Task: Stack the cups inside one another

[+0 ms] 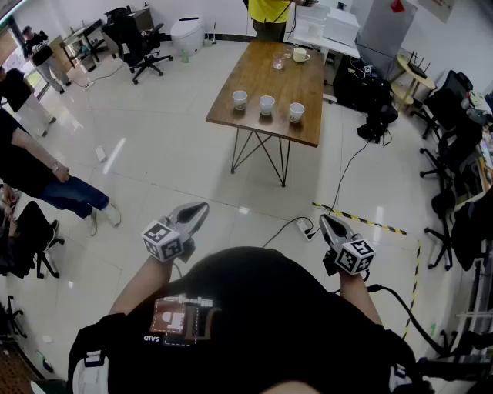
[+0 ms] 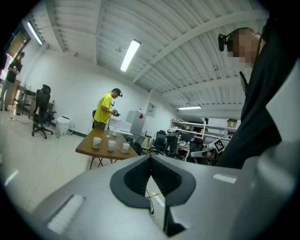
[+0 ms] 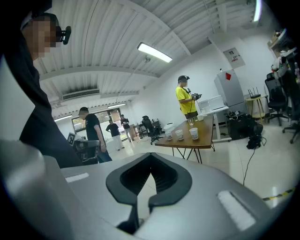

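While I stand well back from the job, both tools sit close in front of my chest: left tongs point(image 1: 198, 210) at about 11 o'clock, right tongs point(image 1: 328, 225) at about 1 o'clock. Each gripper view shows its jaws brought together at the tips with nothing between them, so both are empty.

Just beyond the right tongs, a power strip point(image 1: 303, 227) lies on the floor point(image 1: 154, 177), its cable running off toward 2 o'clock.

Farther out at 12 o'clock stands the wooden worktop point(image 1: 258, 73). Along its near edge three white cups sit upright in a row, apart from one another: left cup point(image 1: 239, 99), middle cup point(image 1: 266, 105), right cup point(image 1: 296, 112). None is nested yet, so the task has not begun; I must close the gap first.

They look to me like thin paper cups: very light, soft-walled and easy to crush or tip. I would pinch one high on the wall near the stiffer rim, with gentle pressure, and steady the receiving cup with the other tongs so it does not skate on the smooth wood.

Beyond them, toward the far end, stand a glass point(image 1: 278, 62) and a mug point(image 1: 300, 55). A person in a yellow shirt point(image 1: 269, 11) stands at the far edge.
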